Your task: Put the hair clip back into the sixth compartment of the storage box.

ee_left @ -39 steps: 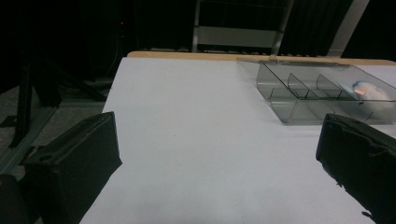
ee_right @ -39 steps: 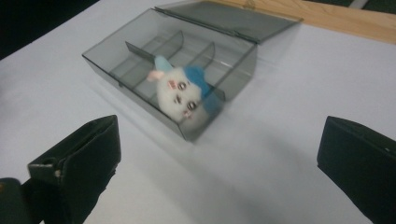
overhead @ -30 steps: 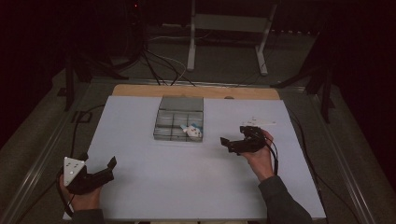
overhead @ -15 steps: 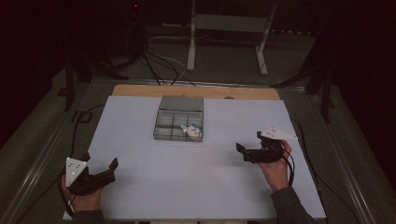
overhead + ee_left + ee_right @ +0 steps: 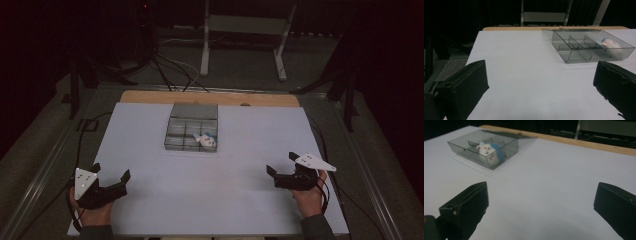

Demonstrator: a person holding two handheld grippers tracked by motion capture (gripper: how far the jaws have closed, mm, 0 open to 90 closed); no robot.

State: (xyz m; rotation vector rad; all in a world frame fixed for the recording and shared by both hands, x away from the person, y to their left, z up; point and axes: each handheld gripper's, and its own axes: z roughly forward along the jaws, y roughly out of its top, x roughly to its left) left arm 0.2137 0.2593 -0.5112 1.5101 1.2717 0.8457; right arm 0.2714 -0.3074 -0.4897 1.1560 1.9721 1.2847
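A clear grey compartment box [image 5: 192,132] with its lid open sits at the table's far middle. A small white and blue plush toy [image 5: 205,140] lies in its near right compartment. In the right gripper view the toy [image 5: 489,150] shows through the box [image 5: 506,146] wall. My left gripper [image 5: 111,171] rests open at the near left corner, nothing between its fingers. My right gripper [image 5: 281,163] is open and empty at the near right, well away from the box. The left gripper view has the box [image 5: 574,53] and toy [image 5: 610,45] ahead to the right, beyond my left gripper [image 5: 541,72].
The white table top [image 5: 240,150] has a wooden strip [image 5: 210,97] along its far edge. Cables [image 5: 82,132] trail off the left side. A metal stand [image 5: 240,30] and dark floor lie beyond the table.
My right gripper has drawn back from beside the box to the near right of the table, staying open. The left gripper has barely moved. The toy stays in the box.
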